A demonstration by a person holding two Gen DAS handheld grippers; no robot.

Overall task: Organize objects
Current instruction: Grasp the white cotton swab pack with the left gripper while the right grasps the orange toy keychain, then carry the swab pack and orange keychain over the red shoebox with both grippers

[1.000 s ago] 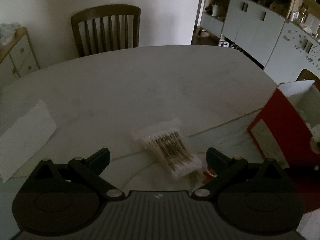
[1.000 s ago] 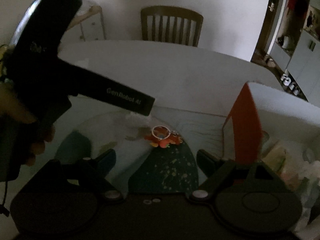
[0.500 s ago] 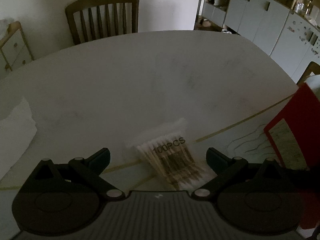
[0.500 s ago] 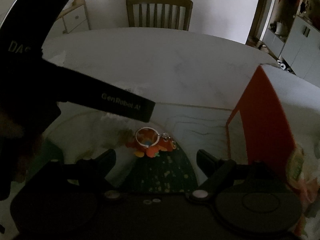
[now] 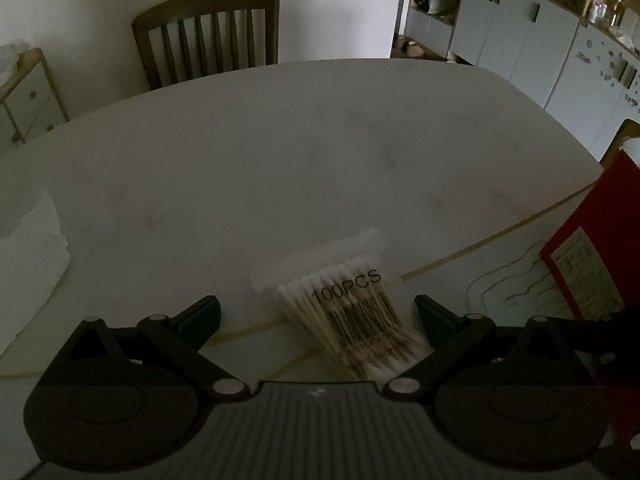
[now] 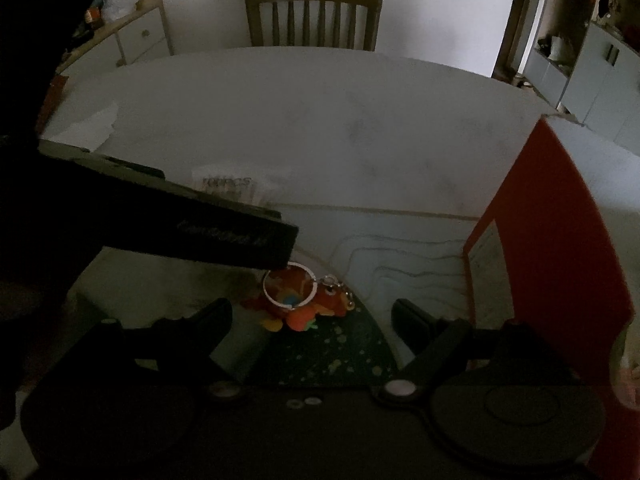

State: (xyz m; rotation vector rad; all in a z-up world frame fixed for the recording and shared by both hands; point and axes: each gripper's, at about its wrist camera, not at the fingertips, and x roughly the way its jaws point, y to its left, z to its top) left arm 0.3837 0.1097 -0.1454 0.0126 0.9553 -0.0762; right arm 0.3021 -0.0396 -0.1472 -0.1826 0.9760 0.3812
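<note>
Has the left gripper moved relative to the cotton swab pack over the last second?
Yes. The left gripper has come forward over the cotton swab pack, which now lies between its open jaws, nearer the camera.

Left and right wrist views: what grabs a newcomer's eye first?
In the left wrist view, the clear packet of cotton swabs printed "100PCS" lies on the pale table, right between the open left gripper. In the right wrist view, the orange plush keychain with a metal ring sits just ahead of the open right gripper. A tall red box stands at the right.
</note>
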